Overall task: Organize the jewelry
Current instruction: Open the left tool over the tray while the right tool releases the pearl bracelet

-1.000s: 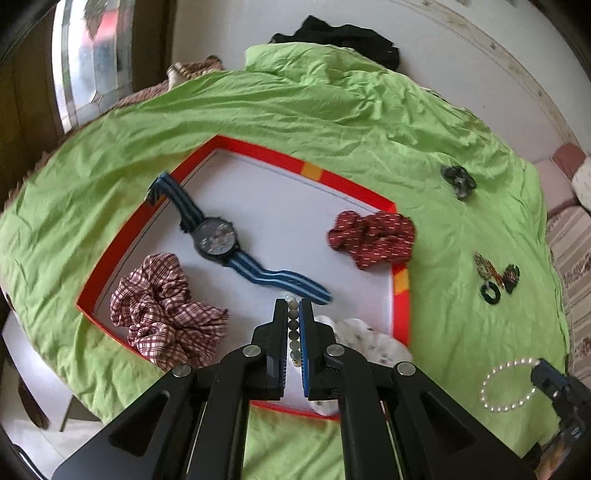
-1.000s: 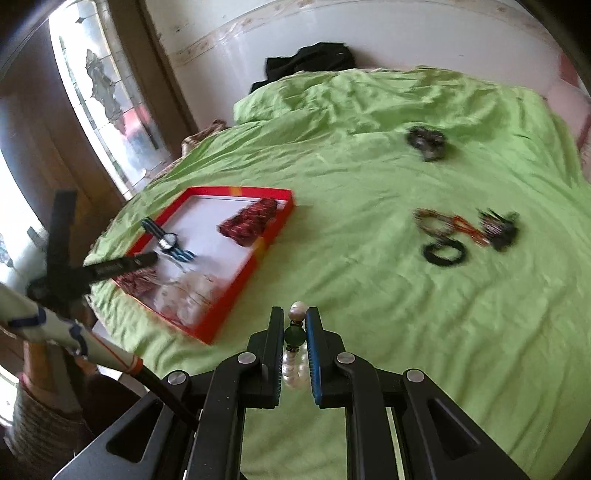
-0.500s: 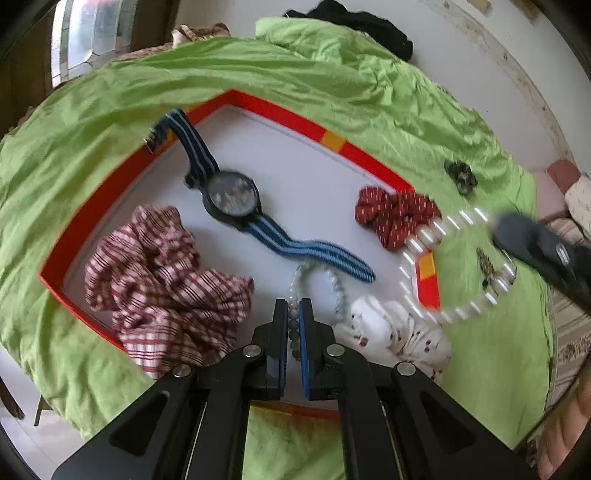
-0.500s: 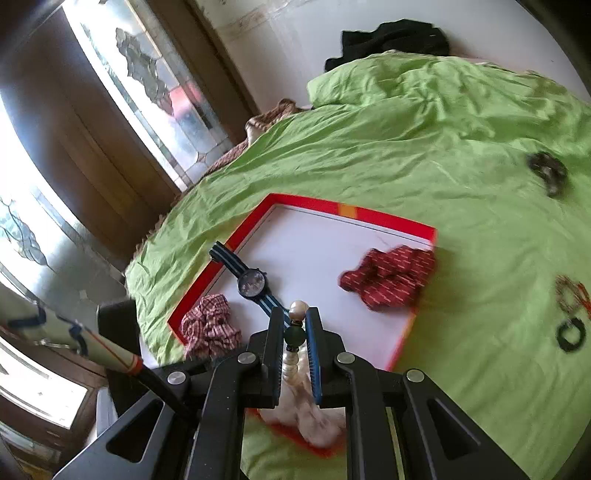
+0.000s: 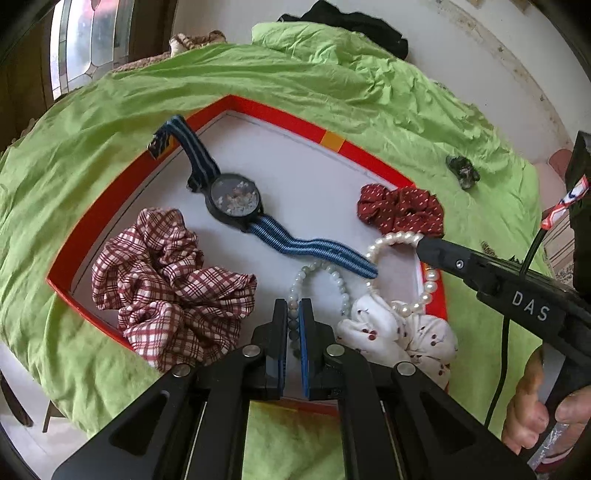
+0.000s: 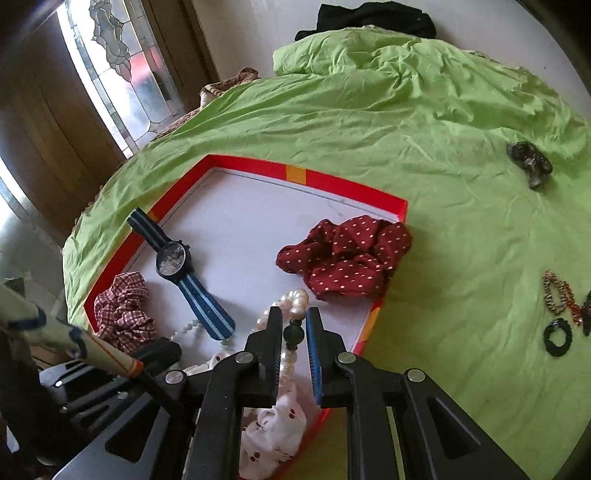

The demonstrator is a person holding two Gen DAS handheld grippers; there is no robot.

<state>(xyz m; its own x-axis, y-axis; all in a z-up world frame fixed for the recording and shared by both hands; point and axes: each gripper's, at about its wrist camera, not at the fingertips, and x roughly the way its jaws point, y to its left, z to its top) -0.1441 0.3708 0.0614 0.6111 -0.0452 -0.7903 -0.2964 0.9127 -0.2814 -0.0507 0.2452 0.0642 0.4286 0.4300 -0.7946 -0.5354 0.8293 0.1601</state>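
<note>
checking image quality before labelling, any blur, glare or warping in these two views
Left wrist: strong fisheye bend, the tray rim curves; watch and scrunchies sharp; window blown out. Right wrist: same warping, window glare, dark lower left corner, small items at right edge soft.

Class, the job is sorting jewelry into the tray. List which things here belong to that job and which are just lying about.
Belong to the job:
- red-rimmed white tray
- white pearl bracelet, between the right gripper's opening jaws
- pale bead bracelet, pinched by the left gripper
- blue striped-strap watch
- small beaded pieces on the sheet

Lying about:
- green bedsheet
- black clothing
- stained-glass window
</note>
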